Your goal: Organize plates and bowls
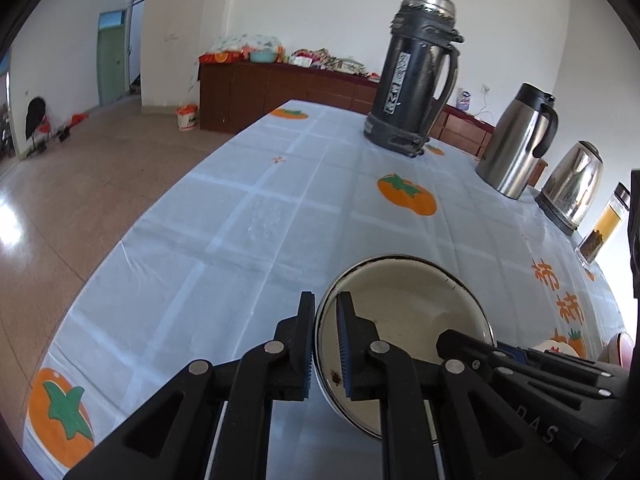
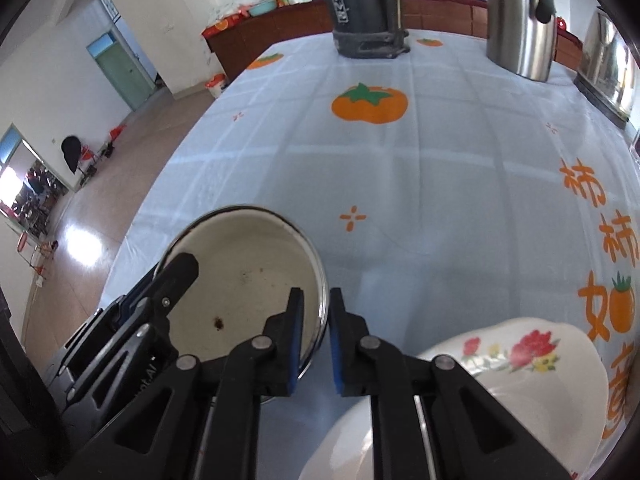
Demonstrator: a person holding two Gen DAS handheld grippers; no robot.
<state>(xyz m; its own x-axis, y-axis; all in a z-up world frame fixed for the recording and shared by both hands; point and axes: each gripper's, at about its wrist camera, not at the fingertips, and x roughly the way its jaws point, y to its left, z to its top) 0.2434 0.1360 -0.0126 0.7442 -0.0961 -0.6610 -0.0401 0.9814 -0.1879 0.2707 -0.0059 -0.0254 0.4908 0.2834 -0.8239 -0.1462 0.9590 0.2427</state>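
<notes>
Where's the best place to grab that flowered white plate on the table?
Take the flowered plate by its thin raised rim, one tool finger above, one below. Come from its open near side, low along the tablecloth; the flat middle gives nothing to pinch.

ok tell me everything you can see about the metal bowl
The metal bowl is round and enamel-like: cream inside, shiny steel-looking wall, thin dark rim with worn patches. Its base shows small brown specks and one darker spot. It sits upright on the persimmon-print tablecloth, near the table's left edge. The left gripper straddles its rim on one side, the right gripper on the opposite side. Whether either is clamped tight is unclear. A floral plate lies apart, to its right.
</notes>
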